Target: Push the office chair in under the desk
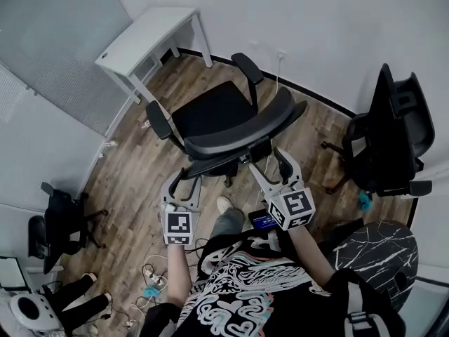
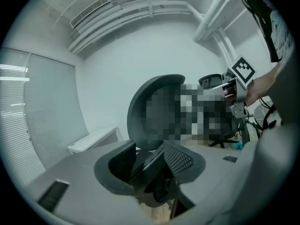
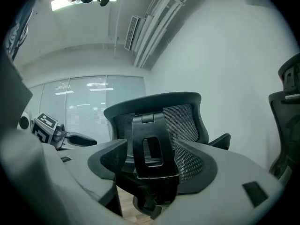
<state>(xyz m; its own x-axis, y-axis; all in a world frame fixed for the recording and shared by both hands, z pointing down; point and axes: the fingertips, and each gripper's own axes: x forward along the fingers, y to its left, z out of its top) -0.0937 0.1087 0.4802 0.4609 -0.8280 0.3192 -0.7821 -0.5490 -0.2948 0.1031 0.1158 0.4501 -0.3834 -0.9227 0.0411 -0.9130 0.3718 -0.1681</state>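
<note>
The office chair (image 1: 223, 118) stands mid-room, well short of the desk (image 1: 144, 39) at far left. Behind its backrest, the left gripper (image 1: 184, 182) and right gripper (image 1: 270, 166) both gape wide, gripping nothing.

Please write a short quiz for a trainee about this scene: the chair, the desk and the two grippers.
1. True or false: the office chair already stands under the white desk.
2. Choose one. The left gripper and the right gripper are: A) both shut on an armrest; B) both open, close behind the office chair; C) both out of view.
3. Fill in: in the head view, the white desk is at the upper ____.
Key: 1 false; 2 B; 3 left.
</note>
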